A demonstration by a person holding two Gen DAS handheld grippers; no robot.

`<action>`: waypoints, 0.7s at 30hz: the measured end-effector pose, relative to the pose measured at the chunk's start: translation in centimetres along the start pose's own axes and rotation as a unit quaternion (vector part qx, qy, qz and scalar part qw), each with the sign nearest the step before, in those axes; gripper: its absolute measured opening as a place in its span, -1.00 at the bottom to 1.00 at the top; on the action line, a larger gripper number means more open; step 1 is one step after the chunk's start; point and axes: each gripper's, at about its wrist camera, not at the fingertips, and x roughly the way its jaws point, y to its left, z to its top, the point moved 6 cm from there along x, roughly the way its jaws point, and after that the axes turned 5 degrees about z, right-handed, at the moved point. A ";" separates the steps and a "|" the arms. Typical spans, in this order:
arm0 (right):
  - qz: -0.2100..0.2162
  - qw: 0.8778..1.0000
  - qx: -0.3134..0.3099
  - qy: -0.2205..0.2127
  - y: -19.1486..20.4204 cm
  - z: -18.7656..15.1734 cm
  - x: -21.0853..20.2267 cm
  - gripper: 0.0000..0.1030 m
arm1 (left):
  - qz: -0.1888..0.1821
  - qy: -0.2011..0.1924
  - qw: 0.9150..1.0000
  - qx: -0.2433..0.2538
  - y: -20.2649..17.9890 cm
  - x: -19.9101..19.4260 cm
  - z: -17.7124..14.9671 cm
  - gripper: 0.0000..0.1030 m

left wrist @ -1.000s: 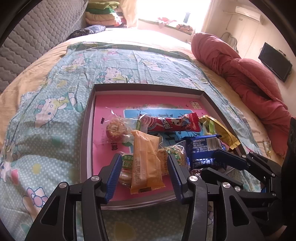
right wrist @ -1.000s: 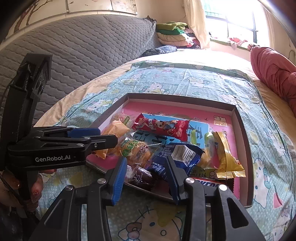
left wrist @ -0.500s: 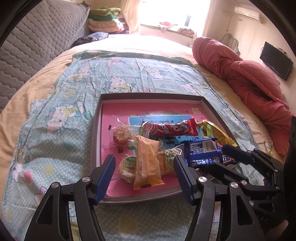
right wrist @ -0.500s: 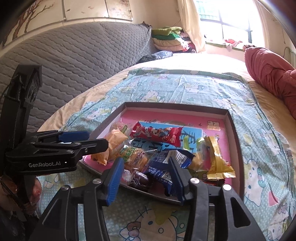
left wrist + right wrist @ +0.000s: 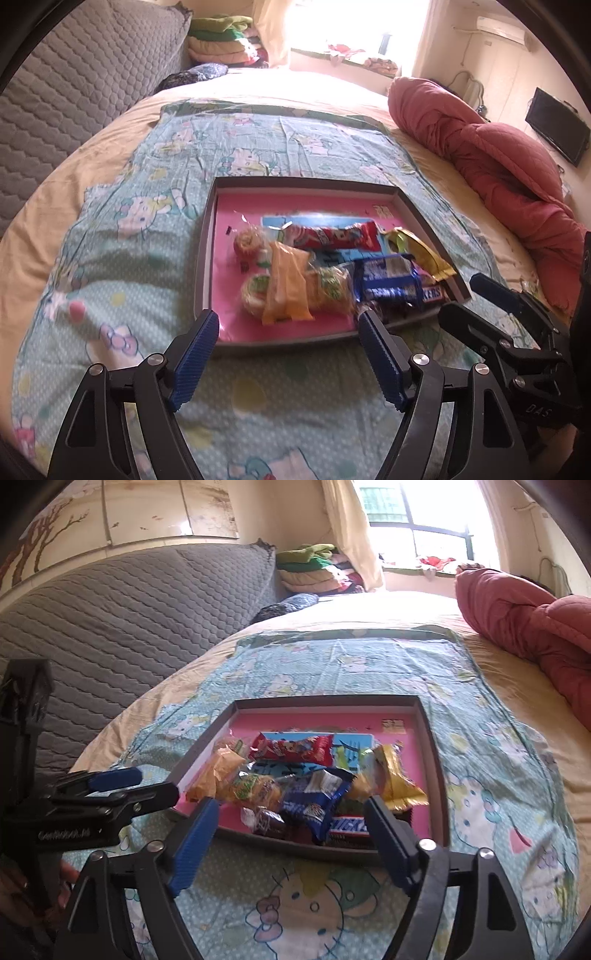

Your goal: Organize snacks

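Observation:
A shallow grey tray [image 5: 205,254] with a pink floor lies on the bed and holds several wrapped snacks. Among them are an orange packet [image 5: 286,288], a red wrapper [image 5: 332,236], a blue packet [image 5: 388,280], a yellow packet [image 5: 424,254] and round buns [image 5: 249,240]. My left gripper [image 5: 288,336] is open and empty, just short of the tray's near edge. My right gripper [image 5: 291,814] is open and empty over the near edge of the tray [image 5: 432,734], close to the blue packet [image 5: 314,797]. The right gripper also shows in the left wrist view [image 5: 487,295].
The tray sits on a teal cartoon-print sheet [image 5: 129,258] over a beige bed. A red quilt [image 5: 498,166] is heaped on the right. A grey quilted headboard [image 5: 110,616] rises on the left. Folded clothes [image 5: 221,40] are stacked at the far end.
Both grippers have pulled back from the tray toward me and opened wider. The snacks have stayed in the tray.

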 end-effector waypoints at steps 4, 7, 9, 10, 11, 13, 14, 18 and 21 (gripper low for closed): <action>-0.012 1.000 0.005 -0.002 0.0 -0.4 -1.1 0.85 | 0.002 0.001 1.000 0.007 -0.6 -1.0 -0.8 0.54; -0.028 1.000 0.000 -0.007 0.1 -0.5 -2.1 0.92 | 0.005 0.003 1.000 0.010 -0.7 -1.7 -1.4 0.54; -0.038 0.999 0.001 -0.012 0.1 -0.6 -2.9 0.93 | 0.009 0.003 1.000 0.013 -0.8 -2.3 -1.8 0.54; -0.041 0.999 0.002 -0.013 0.1 -0.7 -3.2 0.94 | 0.010 0.003 1.000 0.013 -0.9 -2.5 -1.9 0.54; -0.043 0.999 0.002 -0.014 0.2 -0.8 -3.5 0.96 | 0.013 0.002 1.000 0.012 -0.8 -2.8 -2.1 0.54; -0.049 0.999 0.001 -0.012 0.4 -1.1 -4.0 0.96 | 0.015 0.000 1.000 0.008 -0.8 -3.4 -2.4 0.54; -0.052 0.999 0.001 -0.008 0.5 -1.3 -4.2 0.96 | 0.014 0.002 1.000 0.006 -0.8 -3.6 -2.6 0.54; -0.068 0.998 0.009 0.005 0.5 -2.6 -5.3 0.96 | 0.018 0.008 1.000 -0.002 -0.7 -4.6 -3.4 0.54; -0.075 0.997 0.020 0.022 0.2 -3.5 -5.7 0.97 | 0.025 0.027 0.999 -0.012 -0.2 -4.8 -4.5 0.54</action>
